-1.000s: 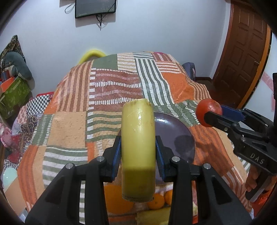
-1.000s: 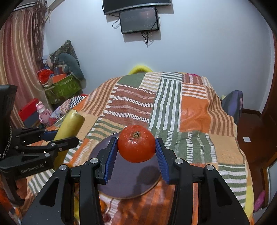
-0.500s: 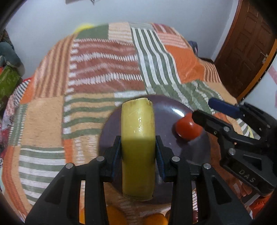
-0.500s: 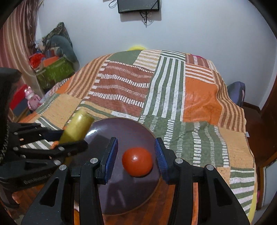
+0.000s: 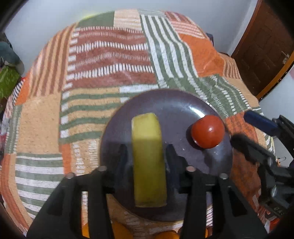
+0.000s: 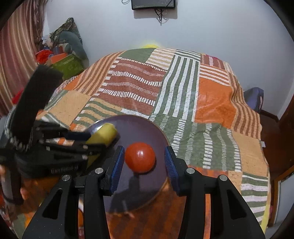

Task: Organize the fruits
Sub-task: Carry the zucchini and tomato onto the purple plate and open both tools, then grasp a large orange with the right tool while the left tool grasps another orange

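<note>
Centrally, between the two fingers of the left claw (image 5: 147, 156), lies the banana (image 5: 148, 160): a yellow-green length, cut flat at its far end, running straight out along the claw's axis. Its far half rests over the dark purple plate (image 5: 174, 104). Left claw fingers stand a little off the banana on both sides (motion blur here, so whether the pads still touch the skin cannot be told for certain); a dark gap shows on each side, so the claw reads as parted and not clamping.

Tomato (image 6: 140, 157), round and red, sits on the same plate, ahead of and between the blue pads (image 6: 116, 169) of the right claw (image 6: 143, 165). Clear gaps on either side of the fruit: right claw wide open, holding nothing. From the left wrist view the tomato (image 5: 207, 131) lies to the right of the banana, apart from it, near the plate's right rim, with the right claw (image 5: 257, 136) just beyond that rim.

From the right wrist view the banana (image 6: 102, 135) and left claw (image 6: 77, 139) come in from the left, over the plate's (image 6: 147, 125) left part.

Plate rests on a patchwork bedspread (image 5: 110, 55) in orange, green, rust and white stripes. Orange fruits (image 5: 165, 235) show at the near edge, below the left claw. Beyond: white wall (image 6: 220, 27), wall-mounted screen (image 6: 153, 4), brown door (image 5: 262, 46), striped curtain (image 6: 16, 55).
</note>
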Motion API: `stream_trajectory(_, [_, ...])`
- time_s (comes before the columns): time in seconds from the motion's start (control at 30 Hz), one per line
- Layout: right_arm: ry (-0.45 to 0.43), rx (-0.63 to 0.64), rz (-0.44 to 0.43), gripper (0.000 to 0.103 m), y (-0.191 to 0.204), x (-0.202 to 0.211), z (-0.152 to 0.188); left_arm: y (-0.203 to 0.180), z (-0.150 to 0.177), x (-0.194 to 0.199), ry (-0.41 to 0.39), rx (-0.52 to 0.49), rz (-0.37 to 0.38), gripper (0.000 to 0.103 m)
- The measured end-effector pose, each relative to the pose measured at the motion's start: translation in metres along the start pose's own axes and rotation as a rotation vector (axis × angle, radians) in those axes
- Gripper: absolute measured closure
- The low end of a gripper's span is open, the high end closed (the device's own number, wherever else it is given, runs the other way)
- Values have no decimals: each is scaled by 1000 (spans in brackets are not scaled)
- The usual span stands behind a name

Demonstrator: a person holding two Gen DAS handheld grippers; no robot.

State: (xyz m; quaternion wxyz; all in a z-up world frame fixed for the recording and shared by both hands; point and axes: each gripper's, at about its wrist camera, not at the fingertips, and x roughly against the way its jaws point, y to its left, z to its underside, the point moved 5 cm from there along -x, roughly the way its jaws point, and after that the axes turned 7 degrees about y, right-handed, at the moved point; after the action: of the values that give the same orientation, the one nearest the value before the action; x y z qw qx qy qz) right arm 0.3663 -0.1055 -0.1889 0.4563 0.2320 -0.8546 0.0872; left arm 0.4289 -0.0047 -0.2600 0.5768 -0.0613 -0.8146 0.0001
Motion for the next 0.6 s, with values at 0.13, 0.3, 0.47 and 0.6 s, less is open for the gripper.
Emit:
stream_trajectory(0.13, [-12, 3, 8, 54, 2, 14, 9, 0, 3, 29, -78, -12, -15, 42])
stream_trajectory(0.3, [-24, -26, -10, 52, 6, 29, 18, 9, 18, 67, -149, -4, -19, 41])
stream_trajectory(0.47, [-40, -20, -4, 48, 18, 45, 27, 26, 48, 98, -185, 2, -30, 40])
stream_trajectory(0.6, [-47, -20, -33, 48, 32, 56, 32, 37, 73, 113, -204, -5, -62, 40])
